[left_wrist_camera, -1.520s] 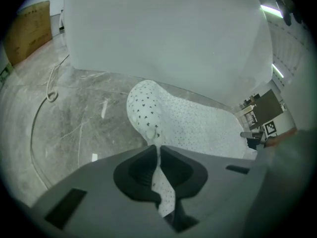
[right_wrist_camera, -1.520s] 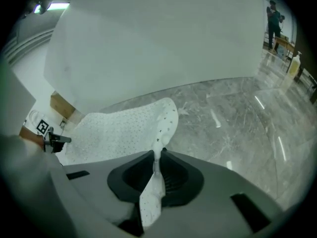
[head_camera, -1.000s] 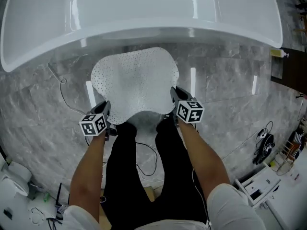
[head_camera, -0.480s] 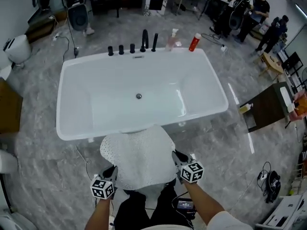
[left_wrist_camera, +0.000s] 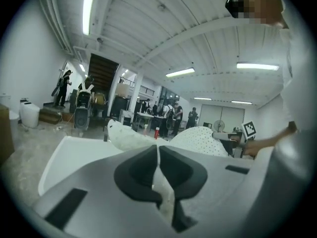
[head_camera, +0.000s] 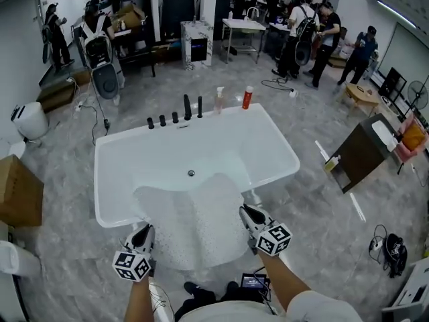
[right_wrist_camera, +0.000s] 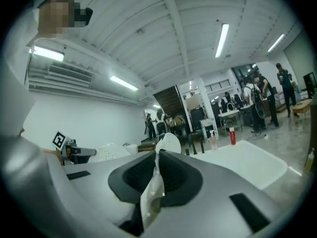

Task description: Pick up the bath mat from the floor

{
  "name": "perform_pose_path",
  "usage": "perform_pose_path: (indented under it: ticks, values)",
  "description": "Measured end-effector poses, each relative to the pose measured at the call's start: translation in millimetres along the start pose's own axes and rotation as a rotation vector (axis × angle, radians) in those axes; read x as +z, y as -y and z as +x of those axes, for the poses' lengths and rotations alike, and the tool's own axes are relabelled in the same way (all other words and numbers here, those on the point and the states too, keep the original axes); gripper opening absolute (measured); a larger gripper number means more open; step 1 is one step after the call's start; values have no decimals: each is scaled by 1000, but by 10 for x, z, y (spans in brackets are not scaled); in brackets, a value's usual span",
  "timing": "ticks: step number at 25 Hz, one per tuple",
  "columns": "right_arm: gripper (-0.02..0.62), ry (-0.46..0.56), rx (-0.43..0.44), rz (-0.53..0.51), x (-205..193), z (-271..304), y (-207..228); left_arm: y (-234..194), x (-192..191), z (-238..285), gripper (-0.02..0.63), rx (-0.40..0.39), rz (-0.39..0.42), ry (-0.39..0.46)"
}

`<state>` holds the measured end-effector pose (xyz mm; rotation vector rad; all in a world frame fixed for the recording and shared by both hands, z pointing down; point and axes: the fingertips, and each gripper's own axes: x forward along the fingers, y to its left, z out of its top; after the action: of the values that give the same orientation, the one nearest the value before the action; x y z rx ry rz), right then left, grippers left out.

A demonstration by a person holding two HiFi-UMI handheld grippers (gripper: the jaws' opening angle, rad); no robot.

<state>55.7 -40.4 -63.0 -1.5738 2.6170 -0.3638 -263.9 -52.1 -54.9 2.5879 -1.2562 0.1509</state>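
Bath mat (head_camera: 194,223) – white, dotted with small holes – hangs spread between the two hand-held grippers, clear of the grey marble floor (head_camera: 67,260). The left hand-held gripper (head_camera: 142,235) has its jaws pressed together on the mat's left edge; its own view shows a thin strip of white material caught between the dark pads, with the rest of the sheet billowing out ahead of it and to its right. The right hand-held gripper (head_camera: 249,215) pinches the opposite edge the same way, a crumpled fold of mat squeezed between its pads and poking out above them, the sheet running off to its left. Between the two the mat sags in a shallow curve, its far end drooping beyond the jaws.

Ahead of both hand-held grippers stands a white bathtub (head_camera: 107,180), and in the head view the mat's far edge overlaps its near rim. On the tub's far rim – well beyond the jaws – a row of black taps (head_camera: 175,117) stands beside a pale bottle (head_camera: 219,100) and a red bottle (head_camera: 247,97). A dark cabinet (head_camera: 362,151) sits off to the right gripper's side, a cardboard box (head_camera: 19,192) to the left gripper's side.
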Motion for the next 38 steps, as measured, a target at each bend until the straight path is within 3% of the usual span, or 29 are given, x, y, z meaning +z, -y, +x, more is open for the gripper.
perform_pose_path:
  ticks: [7,11,18,26,31,38]
  values:
    - [46,240,142,-102,1302,-502,-248,749,1141,-191,21,-16,120,178]
    - [46,324,182,-133,1937,-784,-242,1194,1737,-222,21,-29,188,260]
    - [46,370,214,-166,2487,-1330,-91,1767,2209,-504,20,-10,207,315]
    - [46,352,238,-108,2518,-1433,71,1916,2319,-601,20,10,151,301]
    - [46,335,237,-96,2453,-1420,98,1915,2325,-554,20,5,160,282]
    - [46,336,215,-117,2171,-2012,-390,2193,1908,-1178,20,-27,147,304]
